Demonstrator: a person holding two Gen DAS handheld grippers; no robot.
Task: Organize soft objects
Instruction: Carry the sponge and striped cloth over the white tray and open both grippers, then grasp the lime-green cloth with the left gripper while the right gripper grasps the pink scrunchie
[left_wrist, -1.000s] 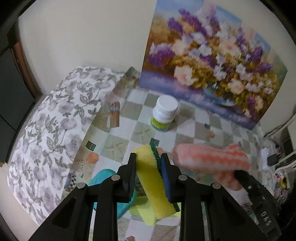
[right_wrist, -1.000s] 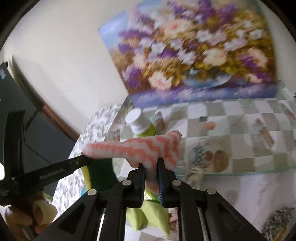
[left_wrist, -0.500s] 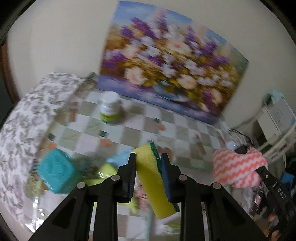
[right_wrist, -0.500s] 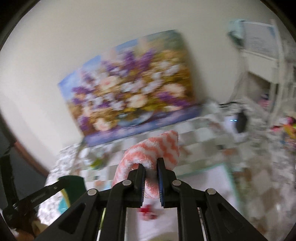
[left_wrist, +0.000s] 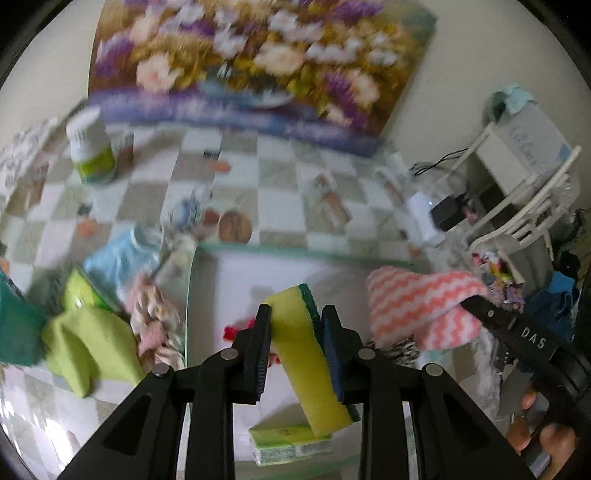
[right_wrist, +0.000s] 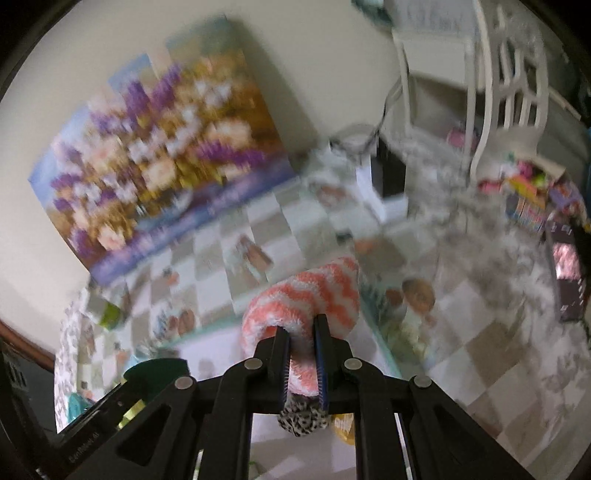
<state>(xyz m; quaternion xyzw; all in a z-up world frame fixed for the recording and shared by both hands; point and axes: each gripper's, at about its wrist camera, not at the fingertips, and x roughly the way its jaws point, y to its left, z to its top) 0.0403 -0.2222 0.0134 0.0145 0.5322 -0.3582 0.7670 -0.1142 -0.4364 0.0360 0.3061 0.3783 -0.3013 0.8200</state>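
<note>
My left gripper (left_wrist: 295, 321) is shut on a yellow sponge with a green scrub side (left_wrist: 308, 347) and holds it above a white tray with a pale green rim (left_wrist: 295, 253). My right gripper (right_wrist: 301, 332) is shut on a pink and white zigzag cloth (right_wrist: 306, 295); the cloth also shows in the left wrist view (left_wrist: 417, 310), over the tray's right side. In the tray lie a green and white pack (left_wrist: 291, 443), a small red item (left_wrist: 231, 332) and a leopard-print piece (right_wrist: 303, 419).
Left of the tray lie a lime green cloth (left_wrist: 88, 343), a light blue cloth (left_wrist: 118, 258), a patterned pink cloth (left_wrist: 153, 321) and a teal object (left_wrist: 14, 328). A white bottle (left_wrist: 90, 147) stands at the back left before a flower painting (left_wrist: 251, 62). A white rack (left_wrist: 524, 192) stands right.
Both grippers have swung right from the pile of soft things to above the tray, each keeping its hold. The bottle and pile now lie at the left of the view.
</note>
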